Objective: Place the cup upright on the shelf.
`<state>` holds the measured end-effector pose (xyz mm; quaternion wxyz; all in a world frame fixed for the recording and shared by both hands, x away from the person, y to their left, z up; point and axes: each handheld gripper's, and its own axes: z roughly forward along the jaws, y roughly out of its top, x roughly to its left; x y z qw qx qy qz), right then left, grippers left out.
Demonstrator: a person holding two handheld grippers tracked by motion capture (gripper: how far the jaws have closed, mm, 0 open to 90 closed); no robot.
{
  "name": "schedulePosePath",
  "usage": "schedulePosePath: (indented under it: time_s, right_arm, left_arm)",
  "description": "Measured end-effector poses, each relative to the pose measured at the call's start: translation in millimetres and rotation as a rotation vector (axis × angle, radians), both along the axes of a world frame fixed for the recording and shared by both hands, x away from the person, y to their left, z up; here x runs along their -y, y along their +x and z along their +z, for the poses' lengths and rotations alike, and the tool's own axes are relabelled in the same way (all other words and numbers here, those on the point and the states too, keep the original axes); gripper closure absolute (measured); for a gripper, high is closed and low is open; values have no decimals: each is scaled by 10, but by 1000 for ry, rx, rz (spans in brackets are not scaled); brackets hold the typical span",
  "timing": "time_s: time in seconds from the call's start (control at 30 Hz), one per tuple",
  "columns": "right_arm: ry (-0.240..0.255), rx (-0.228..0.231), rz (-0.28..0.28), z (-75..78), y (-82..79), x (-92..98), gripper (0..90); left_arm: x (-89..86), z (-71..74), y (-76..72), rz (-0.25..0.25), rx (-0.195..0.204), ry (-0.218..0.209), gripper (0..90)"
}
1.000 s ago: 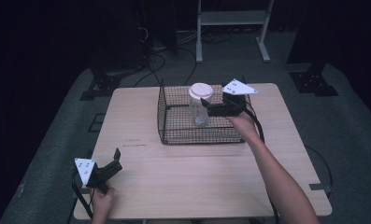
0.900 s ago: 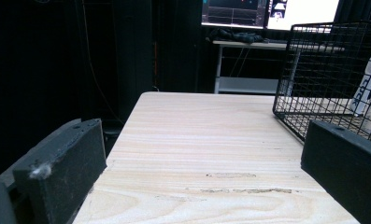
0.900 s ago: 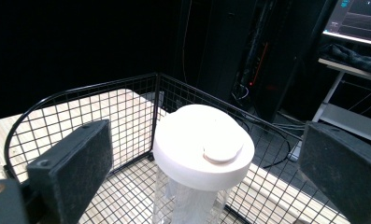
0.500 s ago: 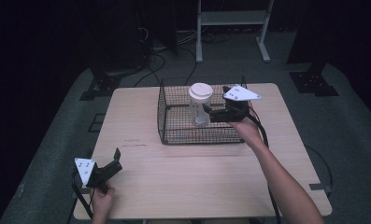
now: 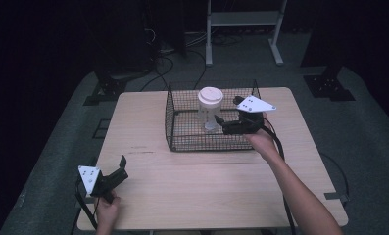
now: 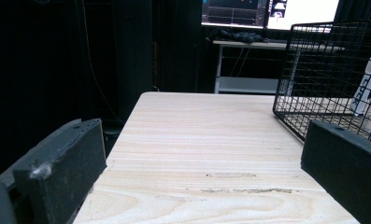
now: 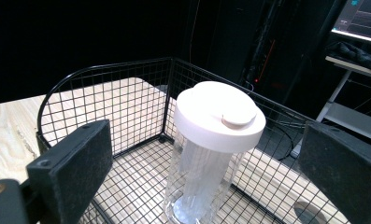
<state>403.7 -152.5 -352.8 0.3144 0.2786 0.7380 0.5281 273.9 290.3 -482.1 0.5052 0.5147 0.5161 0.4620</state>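
Clear jar with white lid upright inside wire basket; blue lettering on jar, unreadable. Right gripper wide open just beside jar, gripping nothing. Left gripper open, empty, low over table.

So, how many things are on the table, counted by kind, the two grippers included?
Wire basket: 1
Clear jar with white lid: 1
Grippers, left gripper and right gripper: 2
Total: 4

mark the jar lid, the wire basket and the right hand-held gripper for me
jar lid [image 7: 219, 116], right gripper view, on its flat white top
wire basket [image 5: 170, 128], high view, on its left mesh wall
right hand-held gripper [image 5: 220, 124], high view, midway between its open fingertips, beside the jar
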Motion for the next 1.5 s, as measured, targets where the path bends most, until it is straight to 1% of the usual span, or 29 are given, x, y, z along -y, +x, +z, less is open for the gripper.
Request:
schedulePosePath:
  time_s: [0.5,0.67,1.03,1.13,1.3,1.43,1.5]
  right_arm:
    - [-2,-7,1,-38,-124,104,26]
    - [-4,-11,1,-79,-185,153,26]
    - [-13,-23,0,-165,-264,233,26]
    - [-10,-21,-3,-179,-285,257,26]
    - [-9,-23,-8,-198,-306,292,26]
    - [-13,-32,-12,-240,-324,321,26]
    - [-11,-29,-14,-247,-329,325,26]
  left_arm:
    - [5,0,1,2,2,1,0]
    - [9,0,2,2,2,2,0]
    - [10,-1,1,2,1,6,0]
    - [10,0,2,2,1,6,0]
    - [10,-1,2,2,2,5,0]
    - [11,0,1,3,1,6,0]
    - [10,-1,2,3,1,6,0]
